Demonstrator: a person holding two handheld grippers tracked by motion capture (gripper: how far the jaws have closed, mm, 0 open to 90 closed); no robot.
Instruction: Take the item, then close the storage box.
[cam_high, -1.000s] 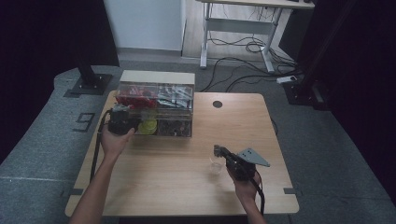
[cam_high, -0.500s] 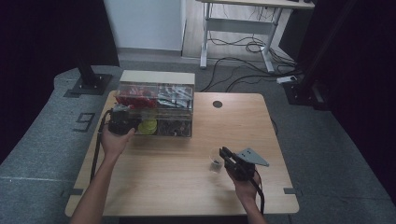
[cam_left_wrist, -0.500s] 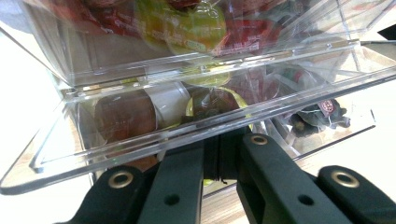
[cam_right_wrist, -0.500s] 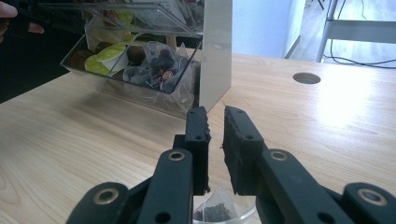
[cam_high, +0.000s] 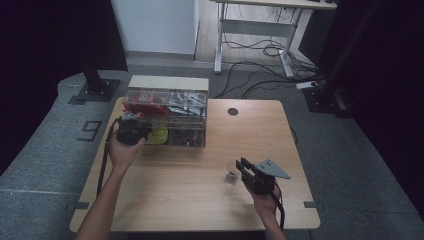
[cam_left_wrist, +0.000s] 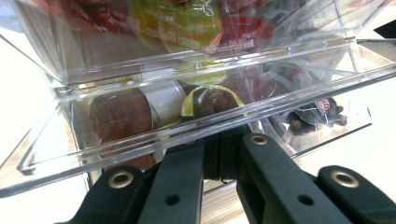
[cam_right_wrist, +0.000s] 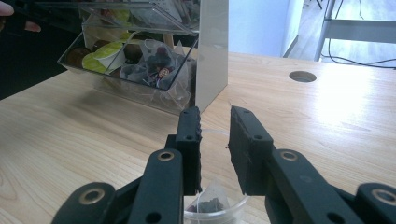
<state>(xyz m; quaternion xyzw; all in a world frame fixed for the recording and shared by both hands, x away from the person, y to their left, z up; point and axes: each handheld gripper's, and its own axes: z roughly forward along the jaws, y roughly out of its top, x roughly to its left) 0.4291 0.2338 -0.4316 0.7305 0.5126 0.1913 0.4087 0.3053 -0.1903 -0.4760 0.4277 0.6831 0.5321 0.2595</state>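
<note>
My right gripper (cam_right_wrist: 214, 140) hangs just over a small clear plastic cup (cam_high: 231, 172) on the pale wooden table (cam_high: 180, 195). Its jaws have just been opening and now stand apart, with only the cup's thin rim and a pyramid-shaped mesh tea bag with dark leaves (cam_right_wrist: 212, 201) below the gap, nothing pinched. I judge the tea bag nearly weightless, soft and easy to crush or tear, so I'd take it by its peak or string; the cup looks light, thin-walled and prone to tip or slide. My left gripper (cam_left_wrist: 219, 154) is pressed together on the front lip of the lower drawer of a clear acrylic two-tier organiser box (cam_high: 167, 120), stiff and slick, at the table's far left.
</note>
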